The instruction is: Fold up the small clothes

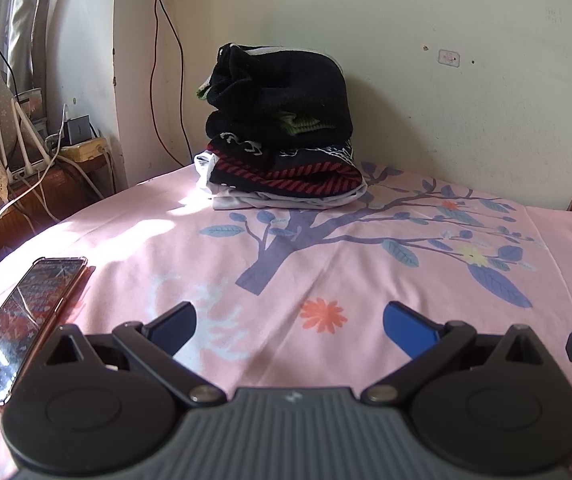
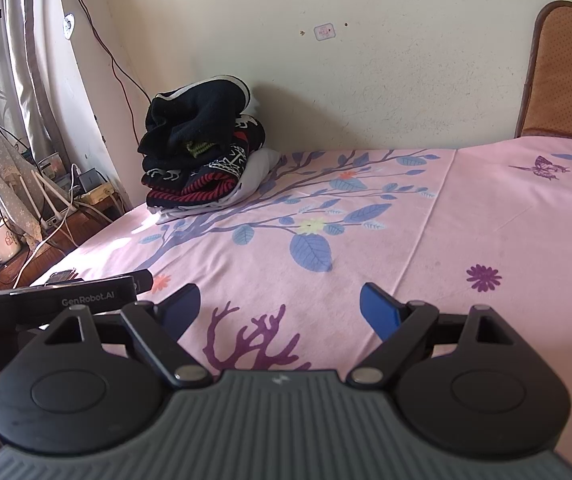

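Observation:
A pile of small clothes point(image 1: 281, 128), mostly black knits with red stripes over a white garment, sits on the pink floral bed sheet point(image 1: 326, 248) against the far wall. It also shows in the right wrist view point(image 2: 201, 148) at the far left. My left gripper point(image 1: 290, 328) is open and empty, low over the sheet, well short of the pile. My right gripper point(image 2: 279, 306) is open and empty over the sheet, to the right of the left gripper's body point(image 2: 65, 300).
A phone point(image 1: 21, 324) with a cable lies on the sheet at the left. A side table with chargers, cables and a router point(image 1: 45, 160) stands left of the bed. A mug point(image 2: 3, 242) sits there. An orange headboard point(image 2: 566, 80) rises at the right.

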Demonstrator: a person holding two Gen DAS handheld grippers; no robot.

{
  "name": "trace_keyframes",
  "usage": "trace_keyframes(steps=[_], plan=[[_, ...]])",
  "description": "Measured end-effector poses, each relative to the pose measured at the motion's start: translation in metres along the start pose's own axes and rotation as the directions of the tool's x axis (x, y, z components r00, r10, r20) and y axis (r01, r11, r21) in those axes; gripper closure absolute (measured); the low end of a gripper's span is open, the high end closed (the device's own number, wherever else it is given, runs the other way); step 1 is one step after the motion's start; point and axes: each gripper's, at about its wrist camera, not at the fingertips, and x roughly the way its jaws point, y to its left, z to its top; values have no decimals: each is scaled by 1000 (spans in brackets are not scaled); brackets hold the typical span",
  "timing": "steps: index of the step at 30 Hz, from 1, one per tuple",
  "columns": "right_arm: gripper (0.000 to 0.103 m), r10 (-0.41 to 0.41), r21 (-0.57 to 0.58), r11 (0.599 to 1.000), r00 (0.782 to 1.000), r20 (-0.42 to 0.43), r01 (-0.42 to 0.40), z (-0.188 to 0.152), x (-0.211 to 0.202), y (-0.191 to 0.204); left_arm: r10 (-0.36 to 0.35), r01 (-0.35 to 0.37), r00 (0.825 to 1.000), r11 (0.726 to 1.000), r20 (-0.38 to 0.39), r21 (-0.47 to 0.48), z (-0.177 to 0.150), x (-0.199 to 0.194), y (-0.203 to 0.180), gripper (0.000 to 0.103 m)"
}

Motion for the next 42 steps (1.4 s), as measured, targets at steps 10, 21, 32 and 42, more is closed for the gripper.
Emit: trace_keyframes(steps=[10,21,32,42], plan=[[14,0,0,1000,1000,0,0,0,0,0,3,-3,1000,1000,6,-7,0,-1,1,0],[14,1,0,1000,1000,0,-1,0,0,0,13,-13,1000,1000,1,-22,0,-1,3,0],[14,2,-1,1000,1000,0,-2,0,-1,0,3,-5,999,999,53,49,-2,-8,-7,0],[14,1,1,1000,1000,0,-1,0,0,0,40,-41,997,999,68,5,-2,-10,-1,0]])
